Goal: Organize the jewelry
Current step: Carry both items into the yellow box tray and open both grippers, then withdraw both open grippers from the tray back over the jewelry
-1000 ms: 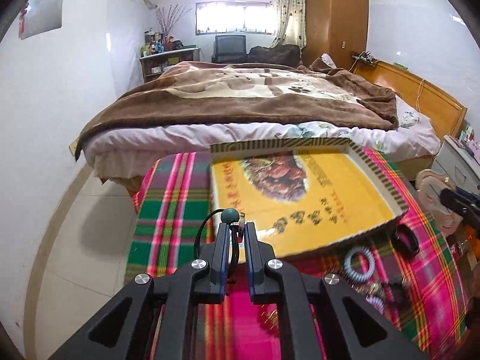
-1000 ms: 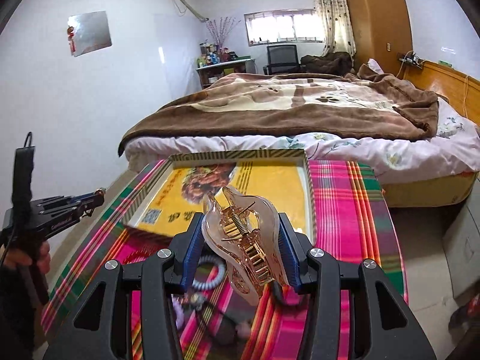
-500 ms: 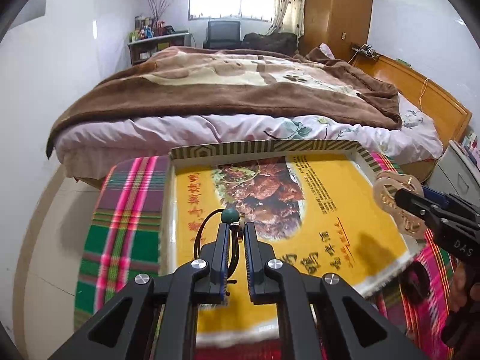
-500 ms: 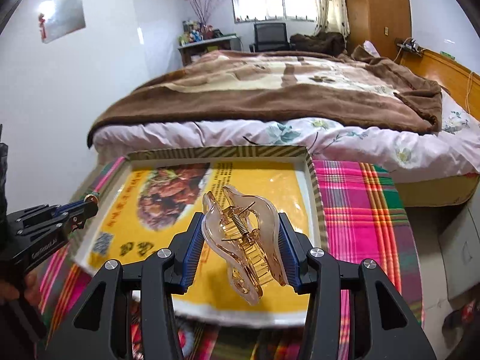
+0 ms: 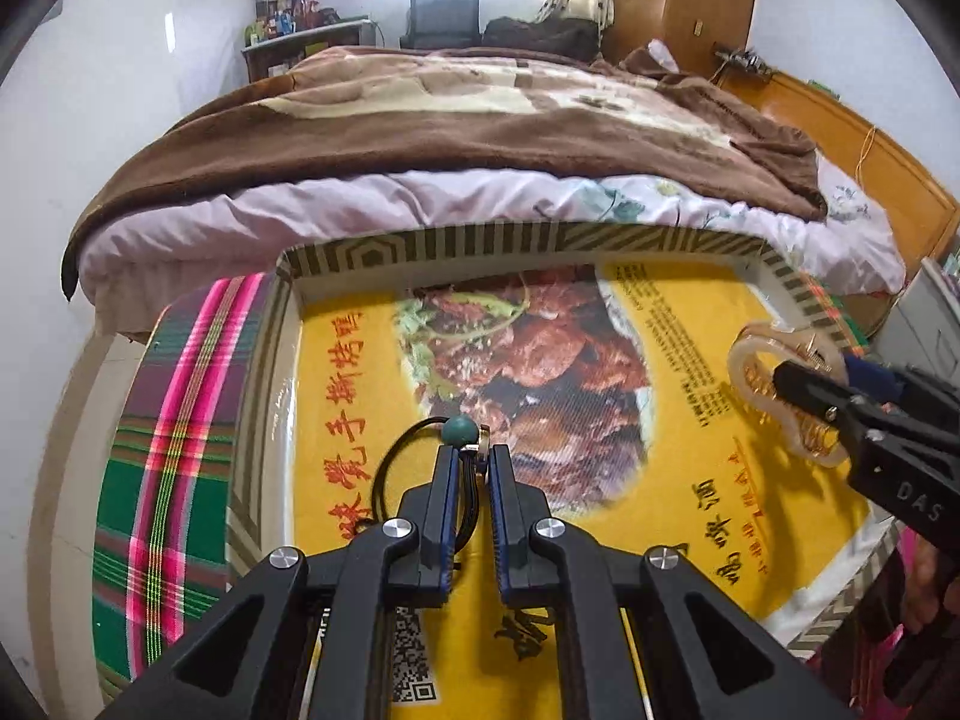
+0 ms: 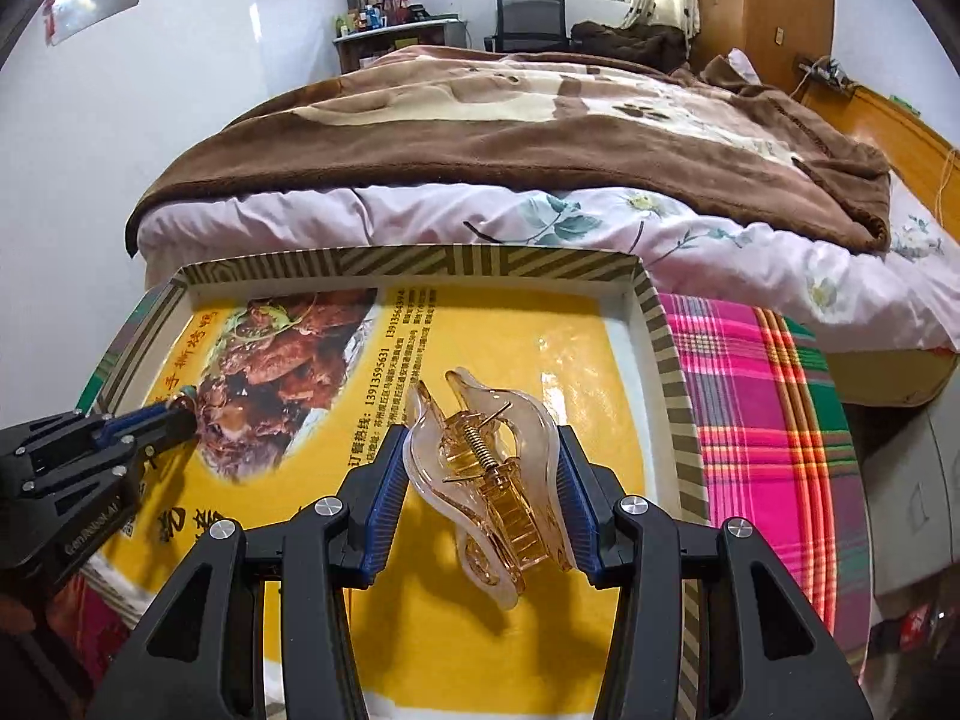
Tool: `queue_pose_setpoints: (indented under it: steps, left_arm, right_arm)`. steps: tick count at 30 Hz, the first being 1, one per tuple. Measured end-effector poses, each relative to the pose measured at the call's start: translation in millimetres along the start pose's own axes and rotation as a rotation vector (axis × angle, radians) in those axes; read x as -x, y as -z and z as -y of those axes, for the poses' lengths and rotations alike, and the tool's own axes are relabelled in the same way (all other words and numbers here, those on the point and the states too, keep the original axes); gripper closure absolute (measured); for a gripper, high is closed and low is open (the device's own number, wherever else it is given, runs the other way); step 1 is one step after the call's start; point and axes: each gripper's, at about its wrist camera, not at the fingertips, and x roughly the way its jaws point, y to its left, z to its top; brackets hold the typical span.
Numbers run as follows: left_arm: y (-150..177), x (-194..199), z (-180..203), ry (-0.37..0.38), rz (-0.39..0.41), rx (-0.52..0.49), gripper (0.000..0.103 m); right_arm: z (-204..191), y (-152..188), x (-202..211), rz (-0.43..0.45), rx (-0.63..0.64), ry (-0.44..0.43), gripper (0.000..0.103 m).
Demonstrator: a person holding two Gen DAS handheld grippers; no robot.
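Note:
A shallow yellow box lid (image 5: 420,249) (image 6: 660,324) with a food picture lies on the plaid cloth. My left gripper (image 5: 468,456) is shut on a black cord hair tie with a green bead (image 5: 459,429) and holds it over the lid's left middle. It also shows in the right wrist view (image 6: 180,411). My right gripper (image 6: 480,444) is shut on a clear amber claw hair clip (image 6: 492,474) over the lid's right part. The clip also shows in the left wrist view (image 5: 780,396), at the right.
The plaid cloth (image 5: 168,456) (image 6: 774,432) covers the table around the lid. A bed with a brown blanket (image 5: 456,120) stands just behind the table. A grey cabinet (image 6: 918,480) stands at the right.
Both grippers have moved forward and down over the yellow lid with their items. The loose jewelry on the cloth has dropped out of view.

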Motion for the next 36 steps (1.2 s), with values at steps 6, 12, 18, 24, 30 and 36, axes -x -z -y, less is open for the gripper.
queue_pose_setpoints:
  steps: [6, 12, 18, 24, 30, 36]
  left_arm:
    - [0.4, -0.9, 3.3, -0.006, 0.003, -0.009, 0.089]
    - [1.1, -2.5, 2.1, -0.013, -0.006, 0.012, 0.046]
    - [2.7, 1.4, -0.6, -0.017, -0.011, 0.021, 0.035]
    - [6.1, 28.3, -1.1, 0.001, 0.028, 0.022, 0.030]
    - [20.1, 66.0, -6.6, -0.002, 0.075, 0.041, 0.024]
    - [45.7, 104.4, -13.6, -0.005, 0.107, 0.056, 0.024]
  right_arm:
    - [-2.6, -2.4, -2.0, 0.000, 0.006, 0.013, 0.055]
    - [-2.0, -2.4, -1.6, 0.001, -0.004, 0.014, 0.055]
    - [0.3, -3.9, 6.0, 0.023, -0.031, -0.008, 0.044]
    - [-1.5, -1.5, 25.3, 0.054, -0.034, -0.027, 0.043]
    - [-0.8, 11.5, 56.6, 0.098, -0.053, -0.056, 0.043]
    - [0.5, 37.4, 90.3, 0.131, -0.061, -0.078, 0.043]
